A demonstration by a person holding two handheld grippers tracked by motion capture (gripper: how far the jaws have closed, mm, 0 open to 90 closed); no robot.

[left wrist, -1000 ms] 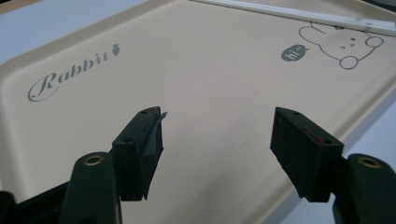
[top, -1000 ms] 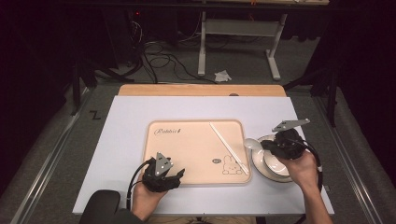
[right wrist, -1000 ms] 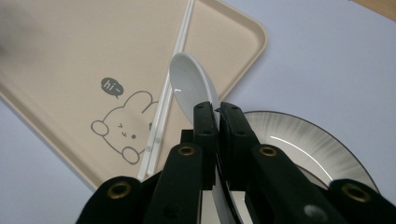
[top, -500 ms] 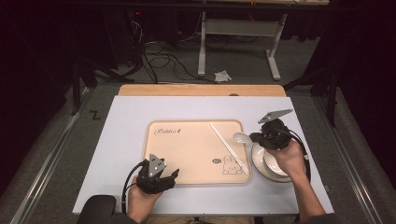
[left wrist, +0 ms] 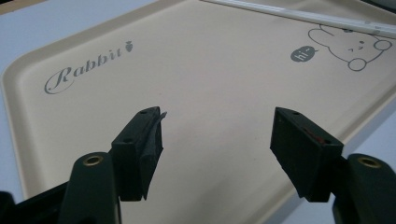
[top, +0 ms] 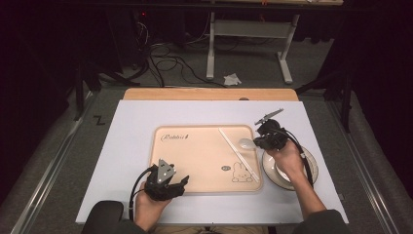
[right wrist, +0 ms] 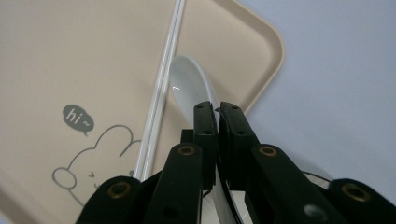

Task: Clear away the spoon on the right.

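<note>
right gripper view: glossy white oval spoon (right wrist: 191, 84) in right claw (right wrist: 217, 108)

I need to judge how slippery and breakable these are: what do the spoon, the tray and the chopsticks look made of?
Spoon: probably glazed ceramic, glossy white with a sharp highlight; melamine is possible.
Tray: likely matte plastic, an even beige with rounded moulded rim and printed rabbit.
Chopsticks: white, smooth and thin, plastic or ceramic; I cannot tell which.
</note>
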